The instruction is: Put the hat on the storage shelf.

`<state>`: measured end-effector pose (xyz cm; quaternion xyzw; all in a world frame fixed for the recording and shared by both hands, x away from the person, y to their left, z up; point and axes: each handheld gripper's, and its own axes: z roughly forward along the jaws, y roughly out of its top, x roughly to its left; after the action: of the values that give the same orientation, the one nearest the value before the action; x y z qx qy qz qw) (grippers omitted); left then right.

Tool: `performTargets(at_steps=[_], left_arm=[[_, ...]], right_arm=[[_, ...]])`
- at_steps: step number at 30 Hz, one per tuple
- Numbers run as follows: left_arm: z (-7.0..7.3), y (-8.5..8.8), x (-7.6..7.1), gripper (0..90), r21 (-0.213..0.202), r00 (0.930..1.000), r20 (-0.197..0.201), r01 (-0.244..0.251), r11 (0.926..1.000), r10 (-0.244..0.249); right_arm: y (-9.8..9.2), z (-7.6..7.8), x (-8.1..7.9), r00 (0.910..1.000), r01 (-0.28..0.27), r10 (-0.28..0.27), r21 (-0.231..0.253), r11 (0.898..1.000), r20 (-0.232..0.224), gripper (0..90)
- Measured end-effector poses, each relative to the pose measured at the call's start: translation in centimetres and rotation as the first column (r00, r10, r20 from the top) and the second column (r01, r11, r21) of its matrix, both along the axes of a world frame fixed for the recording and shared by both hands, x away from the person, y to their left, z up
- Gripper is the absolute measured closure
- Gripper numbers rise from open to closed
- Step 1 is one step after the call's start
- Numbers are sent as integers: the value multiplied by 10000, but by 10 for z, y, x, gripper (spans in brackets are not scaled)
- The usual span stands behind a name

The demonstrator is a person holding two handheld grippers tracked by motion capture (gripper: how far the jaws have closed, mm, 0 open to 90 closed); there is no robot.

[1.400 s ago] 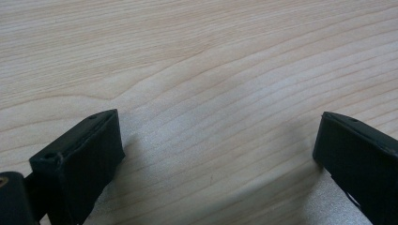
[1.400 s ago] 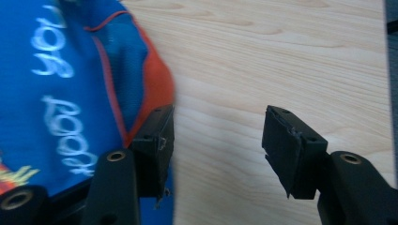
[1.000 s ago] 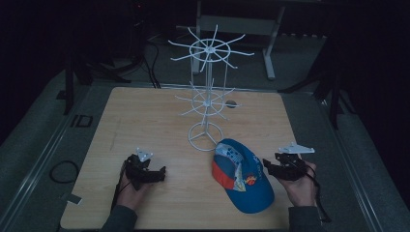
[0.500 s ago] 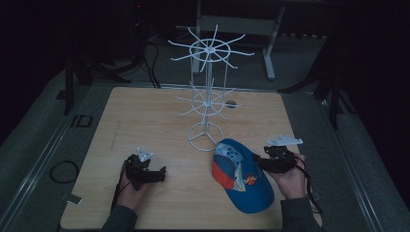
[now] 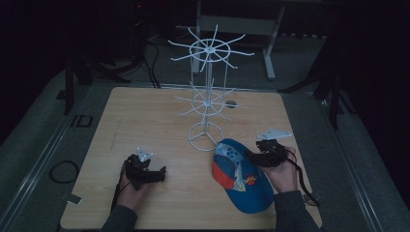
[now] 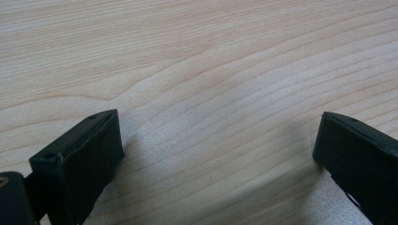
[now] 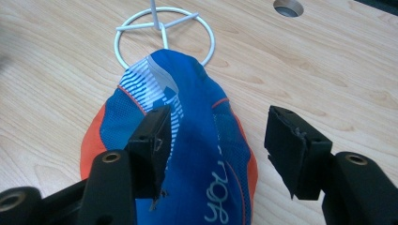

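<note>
Right gripper view: cap's (image 7: pixel 187 140) white lettering.

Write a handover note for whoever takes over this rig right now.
Left tool: jaws open, nothing between them, low over the bare wooden table.
Right tool: jaws apart and just opening further, straddling the blue and orange cap; one pad is at the fabric, the other clear of it, so no grip.
The cap lies flat on the table, one end against the base ring of the white wire display rack.
Done: nothing hung; the rack's hooks are bare.
Left, probably: grasp the cap and hang it on a hook.
</note>
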<state>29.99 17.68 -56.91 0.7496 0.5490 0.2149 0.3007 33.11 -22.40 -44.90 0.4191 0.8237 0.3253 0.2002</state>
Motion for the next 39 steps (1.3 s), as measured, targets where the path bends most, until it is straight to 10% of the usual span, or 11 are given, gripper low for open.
performTargets(at_steps=[27,39], left_arm=[[0,0,0,22,43,10000,0,28,10000,-28],[0,0,0,22,25,10000,-3,17,10000,-17]], right_arm=[[22,-17,36,9906,-747,651,-770,9942,-1200,401],[35,-33,55,9683,-1268,954,-1253,9840,-2308,457]])
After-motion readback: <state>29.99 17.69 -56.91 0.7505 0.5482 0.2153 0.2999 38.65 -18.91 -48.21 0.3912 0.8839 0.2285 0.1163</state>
